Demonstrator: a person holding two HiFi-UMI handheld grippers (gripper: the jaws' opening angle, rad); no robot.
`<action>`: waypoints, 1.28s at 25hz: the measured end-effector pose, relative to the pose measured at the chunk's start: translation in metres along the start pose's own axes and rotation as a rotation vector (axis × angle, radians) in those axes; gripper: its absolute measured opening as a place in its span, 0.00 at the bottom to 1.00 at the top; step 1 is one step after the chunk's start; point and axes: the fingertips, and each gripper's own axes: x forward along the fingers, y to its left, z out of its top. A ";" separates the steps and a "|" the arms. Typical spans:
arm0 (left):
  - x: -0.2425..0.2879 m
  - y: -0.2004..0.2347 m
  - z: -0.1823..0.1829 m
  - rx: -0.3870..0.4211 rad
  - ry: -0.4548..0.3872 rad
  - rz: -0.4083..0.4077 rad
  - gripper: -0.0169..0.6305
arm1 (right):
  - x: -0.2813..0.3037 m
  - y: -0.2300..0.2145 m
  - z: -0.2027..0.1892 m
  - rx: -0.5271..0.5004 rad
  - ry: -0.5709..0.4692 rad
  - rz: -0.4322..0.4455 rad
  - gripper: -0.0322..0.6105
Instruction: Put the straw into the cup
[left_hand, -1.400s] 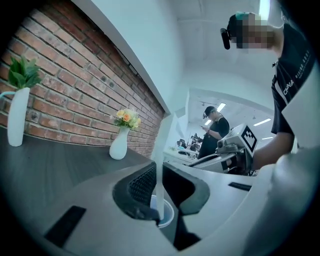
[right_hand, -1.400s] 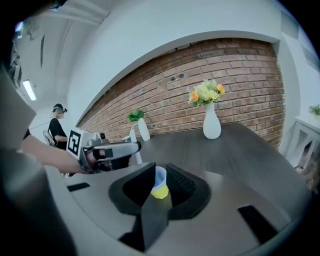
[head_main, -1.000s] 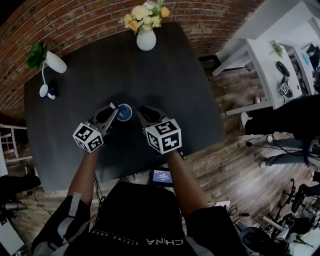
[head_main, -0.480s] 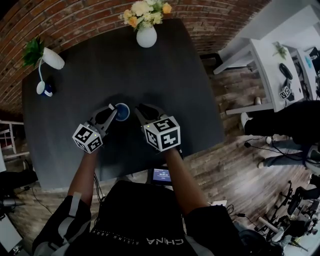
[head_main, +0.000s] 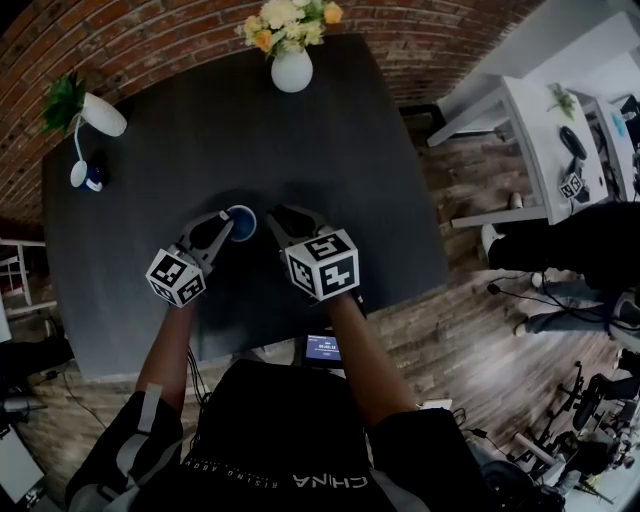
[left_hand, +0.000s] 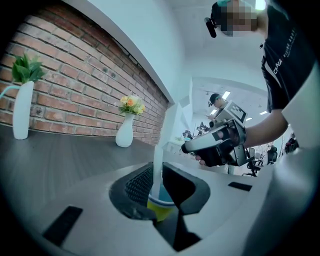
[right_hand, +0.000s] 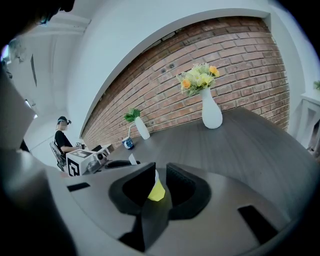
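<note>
On the dark table (head_main: 330, 170) stands a yellow cup (head_main: 241, 222) with a blue inside. My right gripper (head_main: 272, 222) comes at it from the right and is shut on the cup (right_hand: 157, 192), which shows between its jaws. My left gripper (head_main: 228, 228) reaches in from the left and is shut on a white straw (left_hand: 157, 167). The straw stands nearly upright and its lower end dips into the cup's mouth (left_hand: 161, 209). In the left gripper view the right gripper (left_hand: 192, 146) points in from the right. The straw's lower end is hidden inside the cup.
A round white vase of flowers (head_main: 291, 72) stands at the table's far edge. A slim white vase with a green plant (head_main: 100, 115) and a small blue-and-white cup (head_main: 88, 177) sit at the far left. A white desk (head_main: 540, 130) stands to the right, and a small screen (head_main: 323, 350) sits by the near edge.
My left gripper has sunk slightly with the straw over the cup. The right gripper and the cup have kept still.
</note>
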 end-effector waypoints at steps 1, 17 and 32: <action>0.000 0.001 0.000 0.000 0.000 0.003 0.09 | 0.000 -0.001 0.000 0.001 0.000 0.000 0.13; -0.010 0.007 0.007 -0.007 0.012 0.016 0.25 | 0.000 0.006 -0.002 0.005 -0.003 -0.003 0.13; -0.058 -0.004 0.017 -0.013 -0.025 0.045 0.25 | -0.017 0.028 -0.008 -0.005 -0.032 -0.023 0.13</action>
